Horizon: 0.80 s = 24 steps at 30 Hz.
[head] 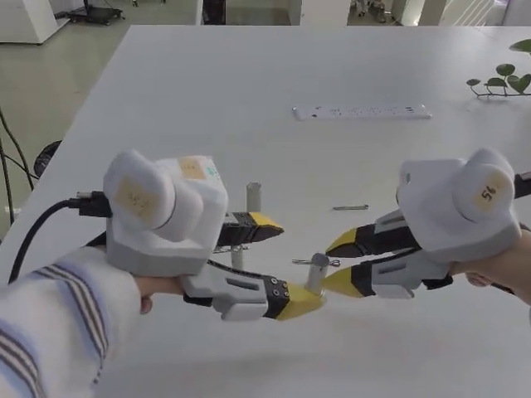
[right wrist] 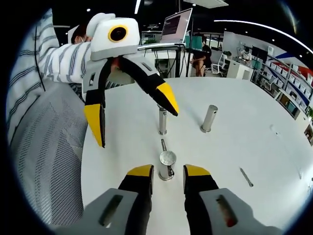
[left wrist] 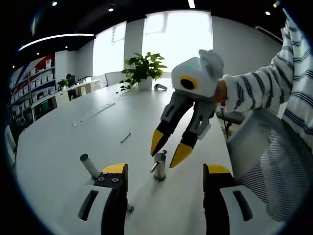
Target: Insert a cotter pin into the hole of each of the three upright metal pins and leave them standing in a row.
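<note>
Steel near pin point(head: 316, 278) cottered, work left on the others.
Its cotter point(head: 315, 263) sits through the hole, so I judge one of three surely done; far pin point(head: 254, 197) looks bare and a loose cotter point(head: 350, 207) lies on the table point(head: 207, 108). Right gripper point(left wrist: 165, 157) straddles the near pin, jaws partly open (contact unclear); left gripper point(right wrist: 136, 126) gapes wide, empty. Third pin point(head: 237, 259) is half hidden, its hole unreadable.

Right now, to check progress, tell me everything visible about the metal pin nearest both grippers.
The metal pin is a short, smooth, silvery cylinder with a flat round top, upright on the white table. A thin cotter pin crosses through it near the top. It sits between the yellow tips of the open left gripper and right gripper; contact unclear.
</note>
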Available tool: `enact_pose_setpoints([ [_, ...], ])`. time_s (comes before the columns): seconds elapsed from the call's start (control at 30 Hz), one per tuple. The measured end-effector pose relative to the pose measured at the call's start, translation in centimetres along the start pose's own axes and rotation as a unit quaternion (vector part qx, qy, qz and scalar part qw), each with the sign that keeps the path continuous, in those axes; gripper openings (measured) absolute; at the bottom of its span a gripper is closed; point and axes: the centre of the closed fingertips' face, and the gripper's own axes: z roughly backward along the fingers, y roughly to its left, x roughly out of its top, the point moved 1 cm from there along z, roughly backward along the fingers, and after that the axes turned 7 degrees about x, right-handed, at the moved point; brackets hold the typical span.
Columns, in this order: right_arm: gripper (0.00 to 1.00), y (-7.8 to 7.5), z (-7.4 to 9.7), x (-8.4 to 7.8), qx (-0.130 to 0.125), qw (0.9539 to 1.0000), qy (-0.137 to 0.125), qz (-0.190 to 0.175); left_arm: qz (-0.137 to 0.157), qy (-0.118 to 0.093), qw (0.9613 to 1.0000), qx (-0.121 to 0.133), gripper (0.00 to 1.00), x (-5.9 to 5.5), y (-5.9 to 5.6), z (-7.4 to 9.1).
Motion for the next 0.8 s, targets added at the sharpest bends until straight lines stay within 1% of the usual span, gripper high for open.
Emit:
enact_pose_setpoints([
  [0.13, 0.21, 0.2, -0.4, 0.1, 0.003, 0.9999, -0.010, -0.011, 0.038, -0.015, 0.9989, 0.025, 0.67, -0.4, 0.5, 1.5],
  [0.17, 0.21, 0.2, -0.5, 0.1, 0.005, 0.9998, -0.013, -0.014, 0.042, -0.020, 0.9982, 0.037, 0.68, -0.6, 0.9, 2.0],
  [0.33, 0.21, 0.5, -1.1, 0.1, 0.009, 0.9997, -0.015, -0.018, 0.054, -0.028, 0.9962, 0.062, 0.74, -1.0, 1.4, 3.7],
  [0.43, 0.22, 0.5, -1.5, 0.2, 0.013, 0.9996, -0.015, -0.019, 0.058, -0.018, 0.9947, 0.082, 0.78, -1.8, 1.8, 4.3],
  [0.5, 0.21, 0.5, -1.7, 0.1, 0.015, 0.9996, -0.013, -0.021, 0.072, -0.016, 0.9932, 0.090, 0.85, -2.3, 1.8, 4.6],
  [0.57, 0.22, 0.5, -1.8, 0.0, 0.016, 0.9996, -0.010, -0.020, 0.078, -0.018, 0.9925, 0.092, 0.88, -2.6, 1.7, 4.8],
  [0.63, 0.22, 0.5, -1.9, 0.0, 0.018, 0.9996, -0.010, -0.021, 0.082, -0.016, 0.9923, 0.092, 0.88, -3.1, 1.5, 5.0],
  [0.73, 0.22, 0.4, -1.9, -0.2, 0.021, 0.9995, -0.009, -0.022, 0.088, -0.003, 0.9919, 0.091, 0.91, -4.3, 1.1, 5.2],
  [0.77, 0.22, 0.4, -1.9, -0.2, 0.021, 0.9995, -0.007, -0.022, 0.093, 0.002, 0.9914, 0.092, 0.92, -4.7, 1.1, 5.3],
  [0.8, 0.22, 0.3, -1.9, -0.3, 0.022, 0.9995, -0.006, -0.022, 0.099, 0.002, 0.9903, 0.097, 0.95, -5.0, 1.1, 5.4],
])
